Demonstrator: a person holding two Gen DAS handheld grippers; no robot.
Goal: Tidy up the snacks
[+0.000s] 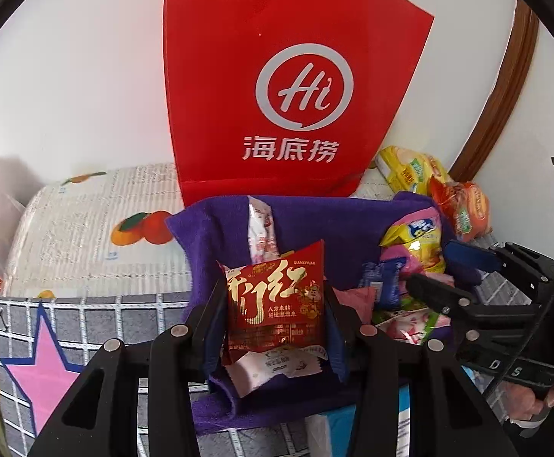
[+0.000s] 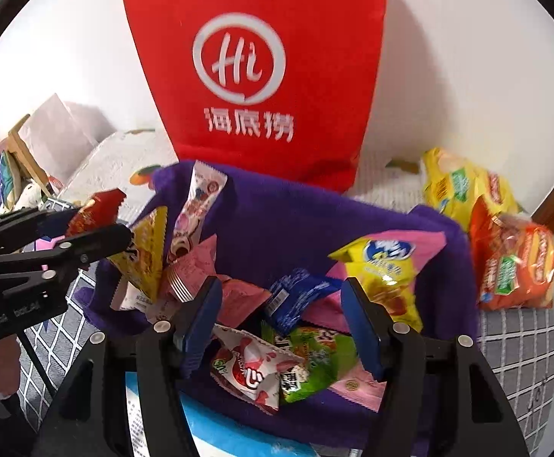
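In the left wrist view, a red snack packet (image 1: 277,306) is clamped between the left gripper (image 1: 275,327) fingers above the purple cloth bin (image 1: 315,221). In the right wrist view, the right gripper (image 2: 280,327) is held spread and unloaded over loose snacks (image 2: 277,361) inside that bin.

From my seat both feeds read bright and evenly lit, soft daylight with no hard source I can place; the white wall (image 1: 86,76) runs close to blown out; shadows stay faint, a soft grey one beside the red bag (image 2: 254,76); the fisheye bends the wooden frame (image 1: 505,87) into an arc and leaves black vignette at every corner; the right wrist view is softer, the bag's lettering smeared; glare glints on the yellow packet (image 2: 387,270).
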